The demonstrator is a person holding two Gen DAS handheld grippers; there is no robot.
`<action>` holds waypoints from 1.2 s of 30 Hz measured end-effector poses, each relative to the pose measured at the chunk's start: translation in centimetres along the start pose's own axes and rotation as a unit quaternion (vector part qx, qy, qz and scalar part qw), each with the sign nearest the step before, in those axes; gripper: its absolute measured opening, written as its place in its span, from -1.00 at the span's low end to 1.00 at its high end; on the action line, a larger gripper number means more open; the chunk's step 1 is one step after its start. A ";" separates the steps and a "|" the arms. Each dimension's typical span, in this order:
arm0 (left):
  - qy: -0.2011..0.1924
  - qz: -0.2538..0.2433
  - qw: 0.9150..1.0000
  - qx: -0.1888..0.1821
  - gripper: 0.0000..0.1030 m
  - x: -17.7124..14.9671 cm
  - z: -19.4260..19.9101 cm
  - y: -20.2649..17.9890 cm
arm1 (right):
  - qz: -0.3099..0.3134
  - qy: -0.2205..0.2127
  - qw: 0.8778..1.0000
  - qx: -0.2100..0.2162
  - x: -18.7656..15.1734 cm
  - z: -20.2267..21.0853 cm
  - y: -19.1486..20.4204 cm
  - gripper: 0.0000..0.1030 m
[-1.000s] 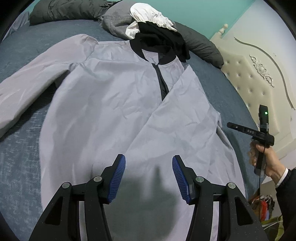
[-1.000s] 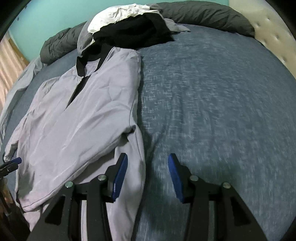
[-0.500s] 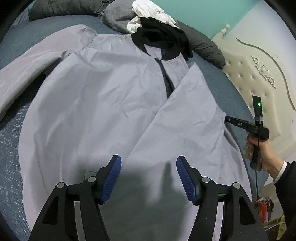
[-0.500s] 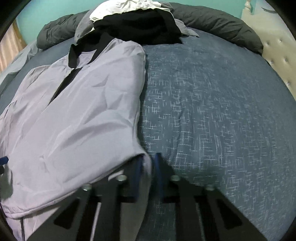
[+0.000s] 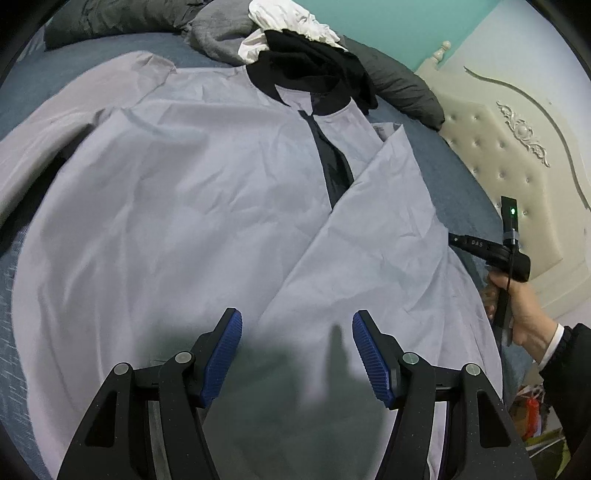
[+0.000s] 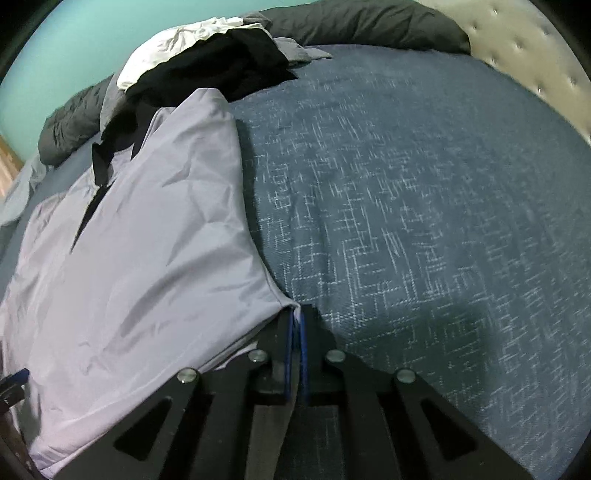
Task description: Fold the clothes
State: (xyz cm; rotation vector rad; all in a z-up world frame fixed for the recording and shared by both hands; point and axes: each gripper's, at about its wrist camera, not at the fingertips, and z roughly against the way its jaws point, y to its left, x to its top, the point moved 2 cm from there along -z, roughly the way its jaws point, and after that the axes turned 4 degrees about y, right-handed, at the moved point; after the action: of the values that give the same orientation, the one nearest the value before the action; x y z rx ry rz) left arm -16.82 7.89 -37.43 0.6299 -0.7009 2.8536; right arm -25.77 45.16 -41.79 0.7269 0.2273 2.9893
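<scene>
Lying spread on the bed [image 6: 424,206], the grey shirt [image 5: 192,206] fills the space ahead of the left claw [image 5: 297,350], its black collar [image 5: 295,79] at the far end and one side panel folded inward across the front. The left claw hangs just above the shirt's lower part with its blue pads [image 5: 223,354] spread wide and nothing between them. To its right, a hand [image 5: 517,306] grips the handle of the other tool at the shirt's edge. The right claw [image 6: 295,321] is pinched tight on that same folded edge of the shirt, cloth caught between its blue pads. Beyond both claws, just past the collar, sits a pile of black and white clothes [image 6: 207,62], with a dark grey quilt [image 6: 362,22] behind it.
</scene>
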 end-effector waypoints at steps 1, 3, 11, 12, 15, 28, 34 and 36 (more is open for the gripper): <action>-0.002 0.001 1.000 0.000 0.29 0.0 0.2 0.1 | 0.001 -0.004 1.000 0.007 0.0 0.1 -0.1 -0.93; -0.007 0.004 1.000 -0.001 0.29 0.0 0.5 0.3 | 0.013 -0.002 1.000 0.018 -0.3 0.4 0.1 -0.89; -0.007 0.003 1.000 0.000 0.29 -0.1 0.6 0.3 | 0.056 0.025 0.998 0.018 -0.7 -0.2 1.4 -0.53; -0.007 0.003 1.000 0.000 0.29 -0.1 0.7 0.4 | 0.061 0.029 0.998 0.016 -0.7 -0.3 1.5 -0.57; -0.007 0.004 1.000 0.000 0.29 -0.1 0.7 0.5 | 0.049 0.019 0.999 -0.002 -0.2 0.1 1.4 -0.94; -0.006 0.007 1.000 0.000 0.29 -0.2 0.9 1.0 | 0.012 0.010 0.999 -0.040 -0.1 0.4 -1.3 -0.62; -0.009 0.006 1.000 0.000 0.29 0.0 1.0 1.1 | 0.028 0.045 0.998 -0.028 0.2 3.2 -3.1 -0.33; -0.009 0.005 1.000 0.000 0.29 0.1 1.0 1.2 | 0.018 0.035 0.999 -0.024 1.1 4.8 -4.0 -0.33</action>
State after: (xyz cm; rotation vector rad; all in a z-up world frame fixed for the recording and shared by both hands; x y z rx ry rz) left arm -16.78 6.38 -37.03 0.6560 -0.7082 2.8615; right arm -24.47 49.84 -37.74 0.6287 0.1457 3.0452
